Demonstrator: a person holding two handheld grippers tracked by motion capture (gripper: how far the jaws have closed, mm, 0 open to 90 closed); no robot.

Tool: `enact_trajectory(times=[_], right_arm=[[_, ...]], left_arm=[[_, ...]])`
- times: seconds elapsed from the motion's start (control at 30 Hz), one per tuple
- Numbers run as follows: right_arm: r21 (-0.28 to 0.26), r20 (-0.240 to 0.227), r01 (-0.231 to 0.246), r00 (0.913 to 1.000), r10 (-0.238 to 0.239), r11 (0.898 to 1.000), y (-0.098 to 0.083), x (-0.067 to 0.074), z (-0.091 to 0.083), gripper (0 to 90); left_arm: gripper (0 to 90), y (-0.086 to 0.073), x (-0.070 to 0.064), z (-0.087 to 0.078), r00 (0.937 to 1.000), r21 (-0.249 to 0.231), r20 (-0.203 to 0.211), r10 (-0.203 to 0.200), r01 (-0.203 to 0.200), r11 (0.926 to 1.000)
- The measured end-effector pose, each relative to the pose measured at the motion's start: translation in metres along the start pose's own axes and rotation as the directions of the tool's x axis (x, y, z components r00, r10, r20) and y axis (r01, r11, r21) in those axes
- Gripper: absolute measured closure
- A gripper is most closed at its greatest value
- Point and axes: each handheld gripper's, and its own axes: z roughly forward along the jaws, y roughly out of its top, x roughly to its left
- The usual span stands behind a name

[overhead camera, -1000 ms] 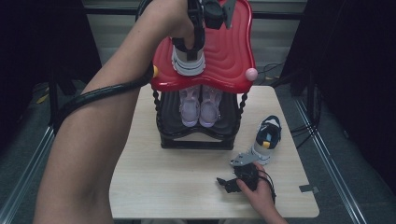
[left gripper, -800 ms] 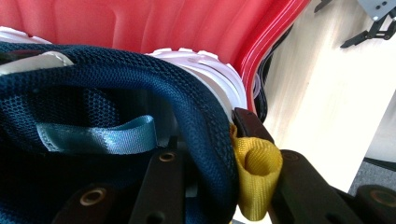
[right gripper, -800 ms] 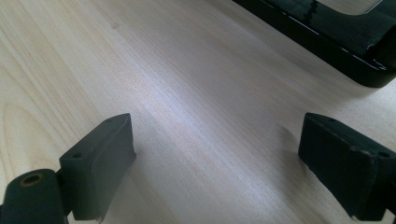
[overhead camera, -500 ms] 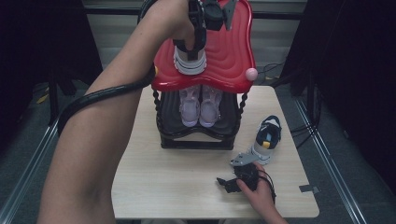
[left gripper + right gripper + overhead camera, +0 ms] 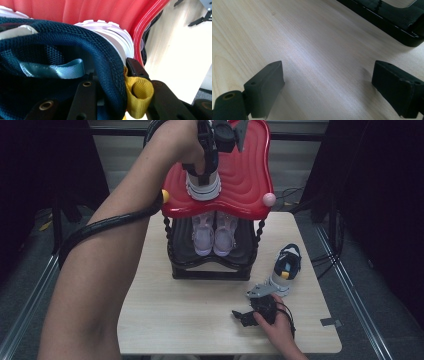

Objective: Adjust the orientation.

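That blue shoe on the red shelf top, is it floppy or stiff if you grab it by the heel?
The blue shoe probably bends at the collar: its mesh looks soft and padded where the left gripper pinches it. The thick white sole likely stays stiff. It seems light, though it might swing from that heel grip.

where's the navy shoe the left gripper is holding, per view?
High view: navy shoe on the red shelf top, upper centre, under the left gripper.
Left gripper view: its collar at left and centre, one jaw inside, one outside.
Right gripper view: bare table.
Shared landmark: the red shelf top.
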Motion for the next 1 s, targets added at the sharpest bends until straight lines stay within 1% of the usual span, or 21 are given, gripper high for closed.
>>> enact_trajectory(times=[0.07, 0.1, 0.13, 0.17, 0.27, 0.3, 0.33, 0.53, 0.63, 0.7, 0.73, 0.77, 0.8, 0.9, 0.97, 1.0], right_arm=[[0.000, 0.000, 0.000, 1.0000, 0.000, 1.000, 0.0000, 0.0000, 0.0000, 9.9], [0.000, 0.000, 0.000, 1.0000, 0.000, 1.000, 0.0000, 0.0000, 0.0000, 9.9], [0.000, 0.000, 0.000, 1.0000, 0.000, 1.000, 0.0000, 0.0000, 0.0000, 9.9], [0.000, 0.000, 0.000, 1.0000, 0.000, 1.000, 0.0000, 0.0000, 0.0000, 9.9], [0.001, 0.000, -0.001, 1.0000, 0.001, 1.000, 0.0000, 0.0001, 0.0000, 9.9], [0.001, 0.000, -0.001, 1.0000, 0.001, 1.000, 0.0000, 0.0001, -0.0001, 9.9], [0.000, 0.000, 0.000, 1.0000, 0.000, 1.000, 0.0000, 0.0000, 0.0000, 9.9], [0.000, 0.000, 0.000, 1.0000, 0.000, 1.000, 0.0000, 0.0000, 0.0000, 9.9], [0.000, 0.000, 0.000, 1.0000, 0.000, 1.000, 0.0000, 0.0000, 0.0000, 9.9], [0.000, 0.000, 0.000, 1.0000, 0.000, 1.000, 0.0000, 0.0000, 0.0000, 9.9], [0.000, 0.000, 0.000, 1.0000, 0.000, 1.000, 0.0000, 0.0000, 0.0000, 9.9], [0.000, 0.000, 0.000, 1.0000, 0.000, 1.000, 0.0000, 0.0000, 0.0000, 9.9], [0.000, 0.000, 0.000, 1.0000, 0.000, 1.000, 0.0000, 0.0000, 0.0000, 9.9], [0.000, 0.000, 0.000, 1.0000, 0.000, 1.000, 0.0000, 0.0000, 0.0000, 9.9], [0.000, 0.000, 0.000, 1.0000, 0.000, 1.000, 0.0000, 0.0000, 0.0000, 9.9], [0.001, 0.000, -0.001, 1.0000, 0.001, 1.000, 0.0000, 0.0001, -0.0001, 9.9]], left_arm=[[70.8, 0.0003, -0.0004, 0.0003, 0.9999, 0.001, 0.005, -0.012, 0.012, 0.9999], [70.5, 0.0002, -0.0011, 0.0008, 0.9996, -0.007, 0.006, -0.029, 0.029, 0.9996], [70.1, 0.0003, -0.0008, 0.0008, 0.9995, -0.003, 0.008, -0.031, 0.031, 0.9995], [68.6, 0.0004, 0.0006, 0.0007, 0.9996, -0.003, 0.002, -0.028, 0.028, 0.9996], [64.8, 0.0005, 0.0007, 0.0018, 0.9986, 0.004, 0.005, -0.052, 0.052, 0.9986], [64.6, 0.0010, 0.0010, 0.0016, 0.9986, 0.005, 0.000, -0.053, 0.053, 0.9986], [63.8, 0.0012, 0.0009, 0.0013, 0.9979, 0.002, -0.006, -0.065, 0.065, 0.9979], [57.8, 0.0025, 0.0009, -0.0003, 0.9963, 0.006, -0.013, -0.085, 0.085, 0.9963], [57.1, 0.0024, 0.0009, 0.0000, 0.9963, 0.006, -0.014, -0.084, 0.085, 0.9964], [59.0, 0.0018, 0.0004, 0.0008, 0.9967, 0.001, -0.006, -0.081, 0.081, 0.9967], [61.0, 0.0016, 0.0007, 0.0009, 0.9973, -0.001, 0.002, -0.074, 0.074, 0.9973], [65.4, 0.0015, -0.0004, 0.0011, 0.9980, -0.005, 0.016, -0.061, 0.061, 0.9981], [68.8, 0.0019, -0.0003, 0.0005, 0.9989, 0.003, 0.014, -0.044, 0.044, 0.9990], [71.1, 0.0020, -0.0021, 0.0008, 0.9992, -0.003, 0.016, -0.038, 0.038, 0.9993], [71.7, 0.0017, -0.0027, 0.0009, 0.9993, 0.006, 0.015, -0.033, 0.033, 0.9994], [71.9, 0.0015, -0.0021, 0.0007, 0.9996, 0.006, 0.014, -0.024, 0.024, 0.9997]])
